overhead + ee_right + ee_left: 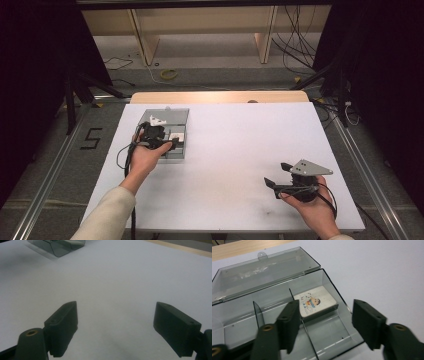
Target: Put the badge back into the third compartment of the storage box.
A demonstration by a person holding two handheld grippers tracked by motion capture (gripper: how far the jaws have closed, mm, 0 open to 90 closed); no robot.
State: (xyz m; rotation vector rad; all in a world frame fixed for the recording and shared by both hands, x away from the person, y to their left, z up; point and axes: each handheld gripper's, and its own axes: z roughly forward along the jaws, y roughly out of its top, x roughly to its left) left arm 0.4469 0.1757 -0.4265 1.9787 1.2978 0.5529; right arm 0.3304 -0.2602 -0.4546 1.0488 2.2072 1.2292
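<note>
A clear grey plastic box (175, 116) lies on the white table (235, 150) at the far left, with its lid folded back. Thin dividers split the box (237, 325) into compartments. A white tile with a cartoon figure (315, 302) lies flat in the far right compartment, seen from above as a pale patch (176, 136). My left gripper (328, 325) hovers open over the box's near right corner, one jaw above the inside and one beyond the wall, and holds nothing; from above it (174, 144) covers the box's near side. My right gripper (276, 175) rests open over bare table at the near right, empty (115, 330).
A wooden board (220, 96) runs along the table's far edge. Beyond it are wooden shelf legs and loose cables (300, 45) on the floor. Metal rails flank the table, and a "5" (92, 137) is marked on the floor at the left. The box's corner (60, 246) lies far ahead of the right gripper.
</note>
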